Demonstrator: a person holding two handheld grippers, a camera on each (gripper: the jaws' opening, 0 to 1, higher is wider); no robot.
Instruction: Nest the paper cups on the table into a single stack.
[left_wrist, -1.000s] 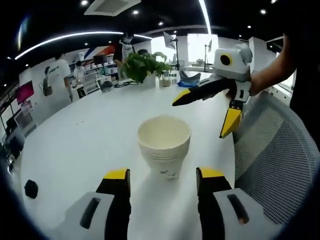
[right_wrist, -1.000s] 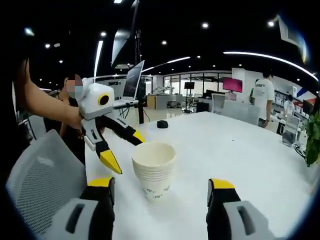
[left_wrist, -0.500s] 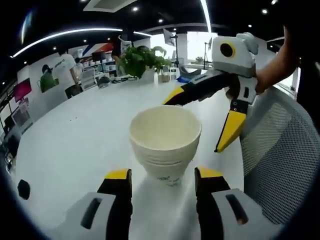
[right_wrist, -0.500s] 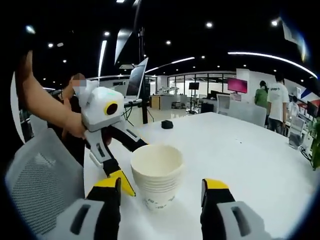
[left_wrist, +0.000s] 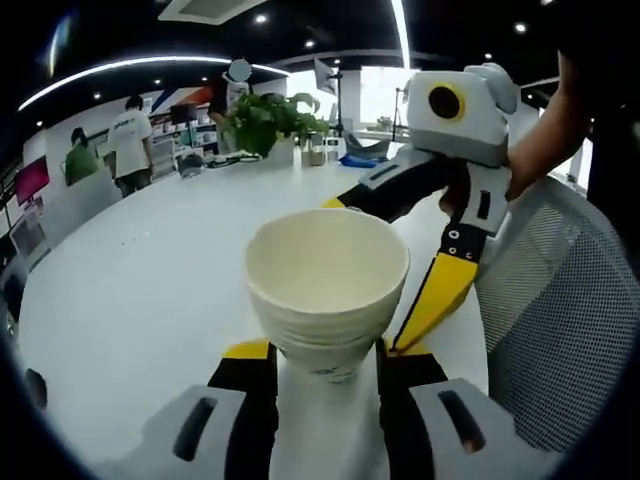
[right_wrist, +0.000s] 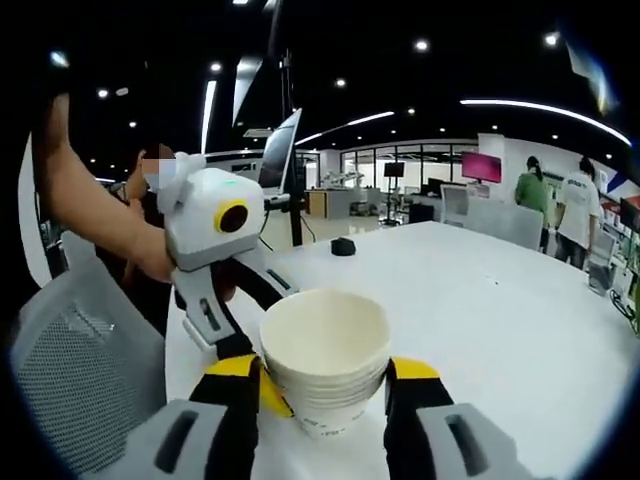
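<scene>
A stack of nested cream paper cups (left_wrist: 326, 262) stands upright on the white table (left_wrist: 140, 270), close in front of both cameras. My left gripper (left_wrist: 326, 352) has its yellow-tipped jaws pressed against the stack's base on both sides. My right gripper (right_wrist: 322, 370) clamps the same stack (right_wrist: 325, 340) by its lower walls. In the left gripper view the right gripper (left_wrist: 380, 262) comes in from the right, straddling the stack. In the right gripper view the left gripper (right_wrist: 278, 340) reaches in from the left, one jaw behind the cups.
A grey mesh chair (left_wrist: 560, 320) stands by the table edge, also seen as the chair (right_wrist: 80, 350). A potted plant (left_wrist: 270, 115) and small items sit at the far end. A small black object (right_wrist: 343, 245) lies on the table, and people stand in the background.
Both grippers moved in toward the cup stack, which now looms larger. Their jaws went from wide open beside the stack to closed against its sides.
</scene>
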